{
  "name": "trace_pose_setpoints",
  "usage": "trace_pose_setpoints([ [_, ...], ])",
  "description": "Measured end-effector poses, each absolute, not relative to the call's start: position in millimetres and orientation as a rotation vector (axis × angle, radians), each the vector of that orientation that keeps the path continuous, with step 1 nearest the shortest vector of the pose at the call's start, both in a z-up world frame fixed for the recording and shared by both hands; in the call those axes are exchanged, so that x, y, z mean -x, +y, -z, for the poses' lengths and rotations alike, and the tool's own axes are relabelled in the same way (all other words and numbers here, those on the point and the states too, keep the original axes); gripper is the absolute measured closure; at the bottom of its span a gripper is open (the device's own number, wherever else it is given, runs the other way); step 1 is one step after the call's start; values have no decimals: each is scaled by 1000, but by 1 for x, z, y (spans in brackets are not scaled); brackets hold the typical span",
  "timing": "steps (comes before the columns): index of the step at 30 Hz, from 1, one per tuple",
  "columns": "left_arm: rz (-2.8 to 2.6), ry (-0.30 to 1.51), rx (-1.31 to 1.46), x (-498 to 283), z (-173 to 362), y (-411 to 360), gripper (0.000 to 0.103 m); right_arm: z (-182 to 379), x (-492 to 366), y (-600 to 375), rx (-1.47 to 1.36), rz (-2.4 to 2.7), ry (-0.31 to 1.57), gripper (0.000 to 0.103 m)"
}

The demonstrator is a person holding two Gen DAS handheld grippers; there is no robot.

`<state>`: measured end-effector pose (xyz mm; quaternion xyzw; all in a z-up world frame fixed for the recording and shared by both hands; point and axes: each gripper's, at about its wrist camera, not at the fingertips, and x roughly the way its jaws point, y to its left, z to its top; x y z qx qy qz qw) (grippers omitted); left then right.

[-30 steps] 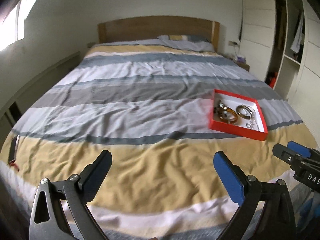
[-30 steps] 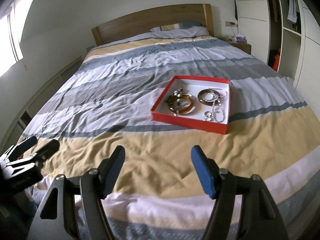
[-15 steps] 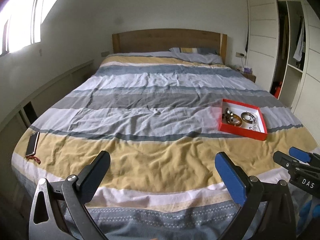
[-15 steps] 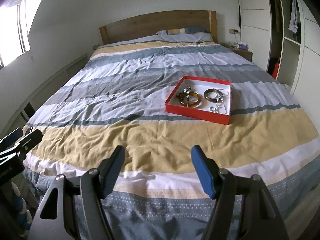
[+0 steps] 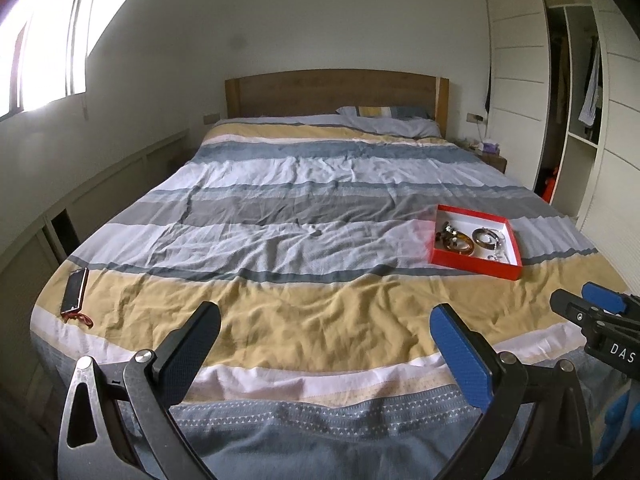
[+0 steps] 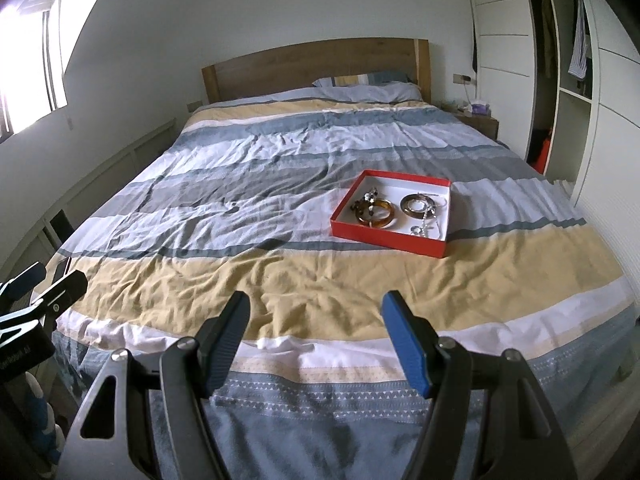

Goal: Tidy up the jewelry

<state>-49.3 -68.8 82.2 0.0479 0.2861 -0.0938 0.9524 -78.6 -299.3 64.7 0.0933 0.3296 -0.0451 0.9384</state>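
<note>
A shallow red tray [image 6: 384, 236] with a white inside lies on the striped bed cover, right of the middle. It also shows in the left wrist view [image 5: 472, 262]. In it lie an amber bangle [image 6: 378, 213], a brown ring-shaped bangle [image 6: 418, 204] and silver chain pieces [image 6: 426, 228]. My left gripper [image 5: 324, 330] is open and empty, off the foot of the bed. My right gripper [image 6: 314, 320] is open and empty, also off the foot of the bed, well short of the tray.
A dark phone with a red strap [image 5: 74, 292] lies at the bed's left front corner. A wooden headboard [image 5: 336, 92] and pillow stand at the far end. A nightstand [image 6: 478, 120] and open wardrobe [image 6: 560, 80] are on the right.
Both grippers have pulled back and up from the bed, so the tray looks smaller and farther away. Both stayed open and empty.
</note>
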Motion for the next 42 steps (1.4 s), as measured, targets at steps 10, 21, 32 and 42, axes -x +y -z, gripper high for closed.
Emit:
trace_pose_setpoints([
  [10,194,562,-97,63,-89,-66,1,-73,92,-294,-181,93,651,36],
  [21,193,546,-95,76,-97,-64,1,-84,105,-288,-175,89,625,36],
  [32,195,537,-93,80,-103,-61,1,-88,109,-285,-170,89,621,36],
  [42,194,537,-93,82,-102,-62,1,-87,109,-285,-171,90,621,36],
])
